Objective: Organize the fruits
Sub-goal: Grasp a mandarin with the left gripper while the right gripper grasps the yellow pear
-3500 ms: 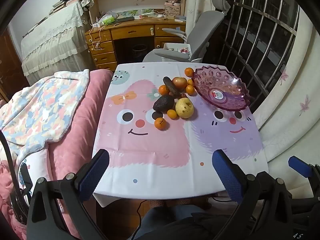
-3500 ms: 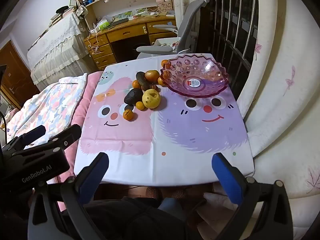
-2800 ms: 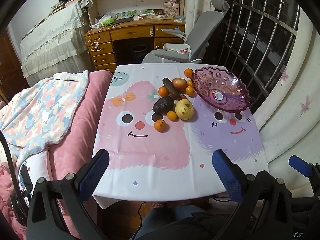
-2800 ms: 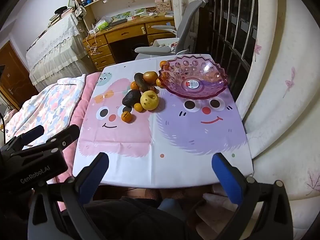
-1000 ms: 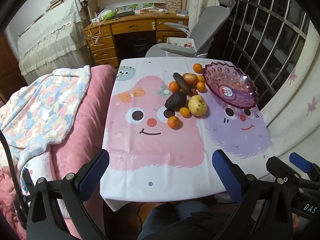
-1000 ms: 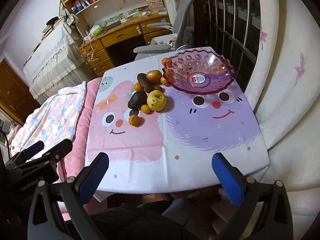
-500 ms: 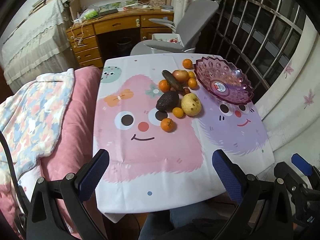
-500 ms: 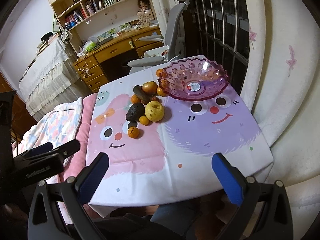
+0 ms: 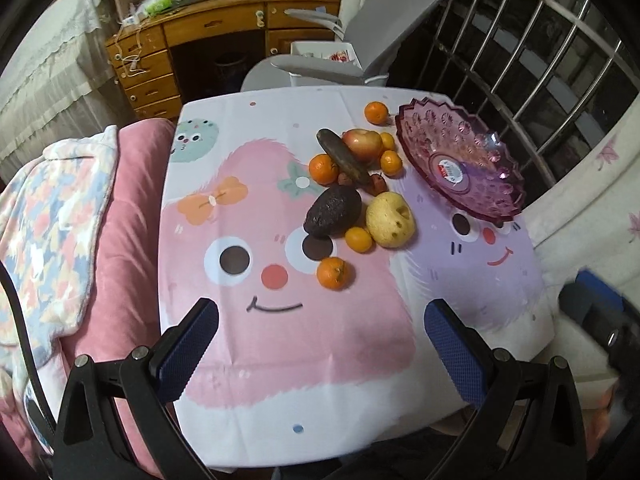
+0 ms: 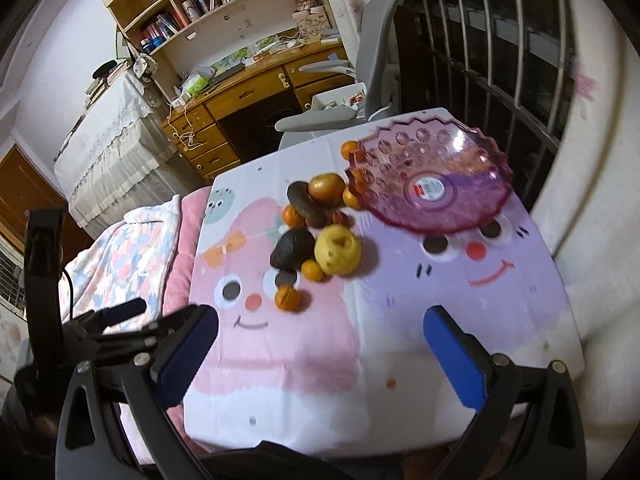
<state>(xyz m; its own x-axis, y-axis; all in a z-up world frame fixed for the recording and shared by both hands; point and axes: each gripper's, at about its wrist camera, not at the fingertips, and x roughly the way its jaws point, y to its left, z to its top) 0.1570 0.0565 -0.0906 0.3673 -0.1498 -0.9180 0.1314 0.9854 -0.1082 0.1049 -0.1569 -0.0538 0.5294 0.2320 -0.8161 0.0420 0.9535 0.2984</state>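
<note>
A heap of fruit lies mid-table: a dark avocado, a yellow pear, a red apple, a dark long fruit and several small oranges, the nearest orange apart from the heap. An empty purple glass bowl stands right of the fruit; it also shows in the right wrist view. My left gripper is open and empty over the table's near edge. My right gripper is open and empty, also near the front edge. The avocado and pear show in the right wrist view.
The table wears a pink and purple cartoon cloth. A pink bed with a patterned blanket adjoins its left side. A grey office chair and wooden desk stand behind. Window bars are at the right.
Both grippers have moved forward toward the table and fruit; the fruit now looks larger. Both jaws stay open and empty. No fruit has moved.
</note>
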